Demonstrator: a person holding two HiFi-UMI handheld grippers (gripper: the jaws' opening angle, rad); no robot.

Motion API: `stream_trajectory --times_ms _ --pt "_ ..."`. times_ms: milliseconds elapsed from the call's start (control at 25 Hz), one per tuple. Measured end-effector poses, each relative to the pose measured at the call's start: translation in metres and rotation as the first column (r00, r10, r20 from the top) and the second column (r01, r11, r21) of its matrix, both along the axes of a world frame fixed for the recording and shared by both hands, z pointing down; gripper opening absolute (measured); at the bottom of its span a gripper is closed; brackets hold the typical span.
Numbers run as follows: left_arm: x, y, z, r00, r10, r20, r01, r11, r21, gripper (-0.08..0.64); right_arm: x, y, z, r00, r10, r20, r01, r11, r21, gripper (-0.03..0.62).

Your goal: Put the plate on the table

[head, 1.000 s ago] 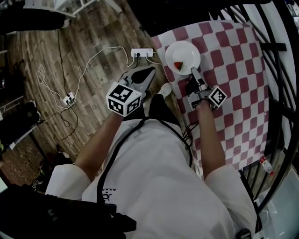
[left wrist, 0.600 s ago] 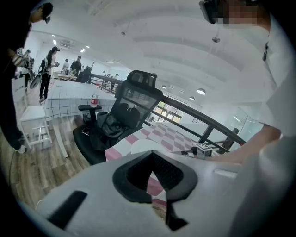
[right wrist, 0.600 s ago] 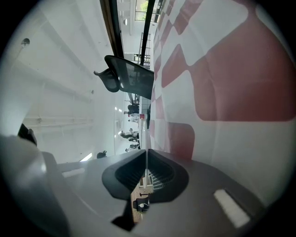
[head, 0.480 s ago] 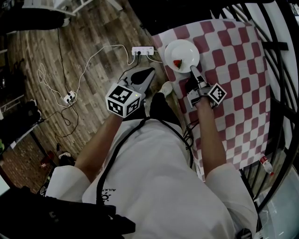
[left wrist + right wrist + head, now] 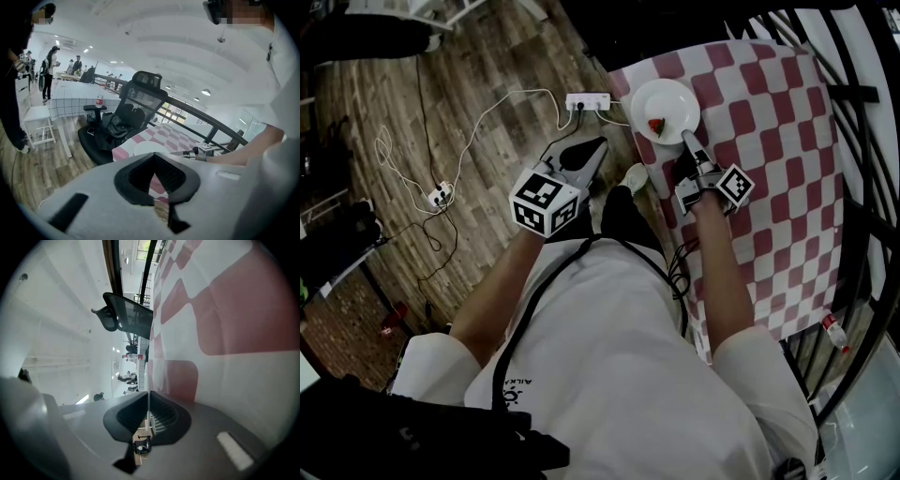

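A white plate (image 5: 667, 103) with a small red piece of food (image 5: 656, 126) lies over the far left corner of the table (image 5: 769, 141), which has a red-and-white checked cloth. My right gripper (image 5: 687, 141) is rolled on its side at the plate's near rim and shut on it. In the right gripper view the rim (image 5: 149, 406) shows as a thin white edge between the pads, beside the checked cloth (image 5: 225, 310). My left gripper (image 5: 591, 150) hangs over the wooden floor left of the table, shut and empty. From it I see the plate (image 5: 147, 149) and the right gripper (image 5: 187, 153).
A power strip (image 5: 586, 101) and white cables (image 5: 441, 195) lie on the wooden floor left of the table. A black railing (image 5: 853, 94) runs along the table's right side, with a bottle (image 5: 832, 328) near it. A black office chair (image 5: 136, 108) stands behind the table; people (image 5: 49, 70) stand far off.
The right gripper and the plate have shifted slightly farther from me along the table's left edge. The left gripper has barely moved.
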State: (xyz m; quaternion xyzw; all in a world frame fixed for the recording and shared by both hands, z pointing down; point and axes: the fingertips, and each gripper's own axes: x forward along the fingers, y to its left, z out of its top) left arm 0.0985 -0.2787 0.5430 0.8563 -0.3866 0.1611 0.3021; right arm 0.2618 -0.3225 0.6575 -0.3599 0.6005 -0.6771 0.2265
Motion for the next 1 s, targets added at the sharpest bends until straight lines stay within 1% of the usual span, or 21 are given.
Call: stream_trajectory --times_ms 480,640,1000 --pt "-0.009 0.000 -0.002 1.000 0.008 0.000 -0.008 1.000 -0.003 0.005 -0.006 -0.001 0.003 1.000 0.013 -0.018 -0.013 0.999 -0.032 0.021" --pt "-0.011 -0.001 -0.002 1.000 0.011 -0.001 -0.011 1.000 -0.002 0.005 -0.004 0.001 0.007 0.999 0.016 -0.037 -0.017 0.999 -0.044 0.023" --pt "-0.013 -0.003 -0.003 1.000 0.019 -0.003 -0.019 1.000 0.000 0.005 -0.004 0.001 0.008 0.999 0.027 -0.035 -0.029 0.998 -0.061 0.021"
